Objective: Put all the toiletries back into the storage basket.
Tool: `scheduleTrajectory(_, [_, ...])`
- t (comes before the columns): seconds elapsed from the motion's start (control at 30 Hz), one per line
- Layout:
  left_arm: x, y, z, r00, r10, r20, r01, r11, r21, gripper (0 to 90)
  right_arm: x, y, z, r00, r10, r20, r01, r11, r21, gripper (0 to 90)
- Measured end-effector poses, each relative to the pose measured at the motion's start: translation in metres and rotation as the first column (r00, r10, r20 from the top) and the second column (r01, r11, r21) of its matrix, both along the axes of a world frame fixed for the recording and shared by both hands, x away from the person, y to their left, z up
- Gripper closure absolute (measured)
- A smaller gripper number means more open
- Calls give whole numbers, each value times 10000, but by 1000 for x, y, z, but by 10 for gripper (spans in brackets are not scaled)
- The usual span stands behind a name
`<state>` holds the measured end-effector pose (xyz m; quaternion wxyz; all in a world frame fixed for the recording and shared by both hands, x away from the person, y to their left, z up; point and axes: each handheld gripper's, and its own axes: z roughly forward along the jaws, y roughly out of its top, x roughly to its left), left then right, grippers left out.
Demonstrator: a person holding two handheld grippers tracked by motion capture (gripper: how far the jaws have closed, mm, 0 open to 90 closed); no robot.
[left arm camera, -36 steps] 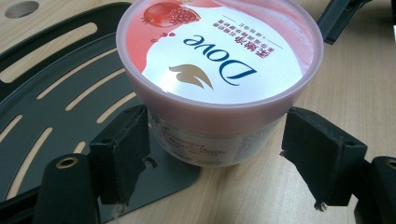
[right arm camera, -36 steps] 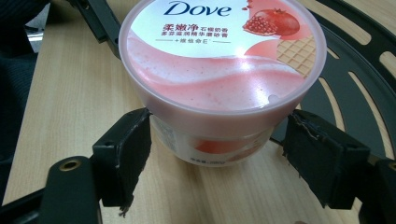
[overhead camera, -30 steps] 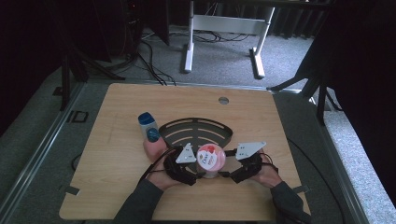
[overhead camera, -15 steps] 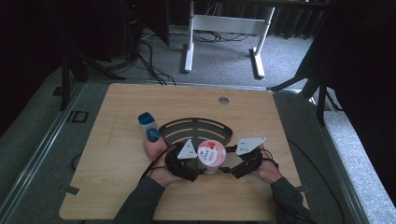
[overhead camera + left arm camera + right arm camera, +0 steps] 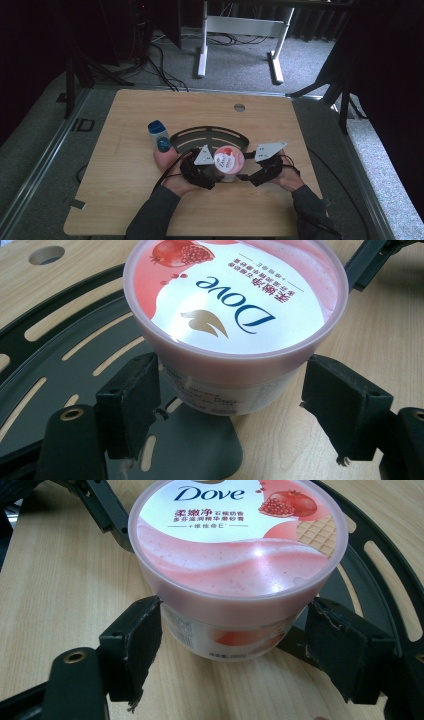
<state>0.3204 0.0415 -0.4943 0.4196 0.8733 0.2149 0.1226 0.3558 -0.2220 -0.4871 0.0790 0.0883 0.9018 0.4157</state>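
Two hand-held grippers flank one round pink plastic Dove jar (image 5: 229, 164) from opposite sides: the left hand-held gripper (image 5: 212, 172) and the right hand-held gripper (image 5: 247, 175) each have their jaws spread wide around its body, pads just beside it, not clamped. The jar sits on the wooden surface (image 5: 115, 190) at the near edge of a black slotted half-round metal rack (image 5: 210, 136). A blue-capped bottle (image 5: 160, 136) stands just left of the rack.

One jar (image 5: 229, 161); one bottle (image 5: 160, 136); one rack (image 5: 210, 137).
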Motion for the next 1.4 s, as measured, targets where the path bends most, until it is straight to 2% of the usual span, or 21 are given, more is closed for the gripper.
scheduleTrajectory(0.23, [4, -1, 2, 9998, 85, 165, -87, 9999, 88, 240, 7, 0, -1, 10000, -6, -88, 6, 10000, 9, 234])
scheduleTrajectory(0.83, [17, -6, 6, 9983, 366, 456, -374, 9992, 156, 239, 23, -1, 5, 9999, -126, 38, 127, 9998, -140, 232])
scheduleTrajectory(1.17, [23, -9, 7, 9976, 435, 546, -451, 9986, 272, 239, 31, 0, 4, 9997, -172, -184, 168, 9997, -203, 230])
scheduleTrajectory(1.4, [28, -9, 11, 9970, 484, 605, -489, 9988, 61, 239, 37, -1, 9, 9995, -270, -131, 268, 9995, -195, 221])
